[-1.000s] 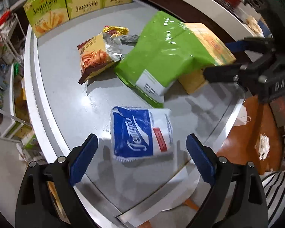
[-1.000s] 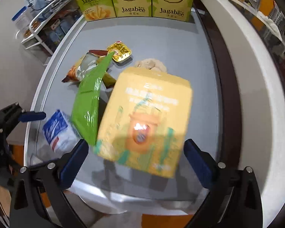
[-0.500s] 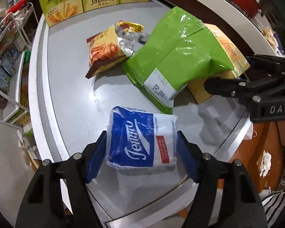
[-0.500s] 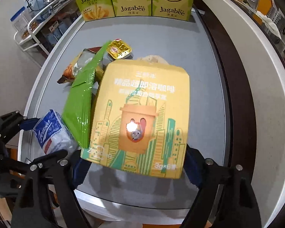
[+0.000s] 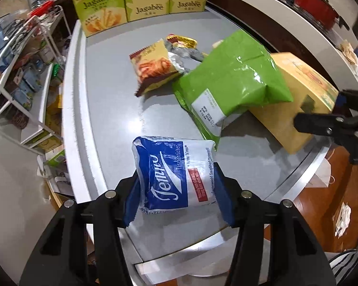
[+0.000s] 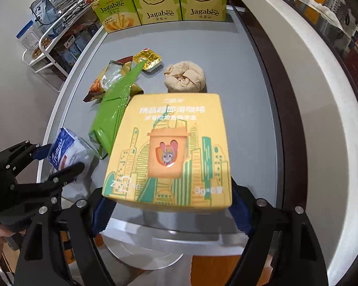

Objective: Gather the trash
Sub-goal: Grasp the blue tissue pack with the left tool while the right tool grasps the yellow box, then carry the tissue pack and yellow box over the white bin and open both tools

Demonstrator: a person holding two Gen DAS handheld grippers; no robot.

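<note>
My left gripper (image 5: 176, 190) is shut on a blue and white tissue pack (image 5: 174, 171) at the near edge of the grey table (image 5: 112, 109); the pack also shows in the right wrist view (image 6: 66, 150). My right gripper (image 6: 167, 202) is shut on a yellow coffee box (image 6: 169, 150), held tilted over the table's near edge; the box also shows in the left wrist view (image 5: 298, 95). A green bag (image 5: 231, 83) leans on the box. An orange snack wrapper (image 5: 155, 66), a gold foil cup (image 6: 148, 59) and a crumpled beige paper ball (image 6: 185, 77) lie further back.
Three green Jagabee boxes (image 6: 160, 2) stand along the table's far edge. A white wire rack (image 5: 23, 76) of goods stands to the left. A white counter (image 6: 298, 83) curves along the right. Orange floor (image 5: 322, 202) lies below the near edge.
My left gripper moved forward and closed on the tissue pack. My right gripper closed on the yellow box, which now sits steady between the fingers.
</note>
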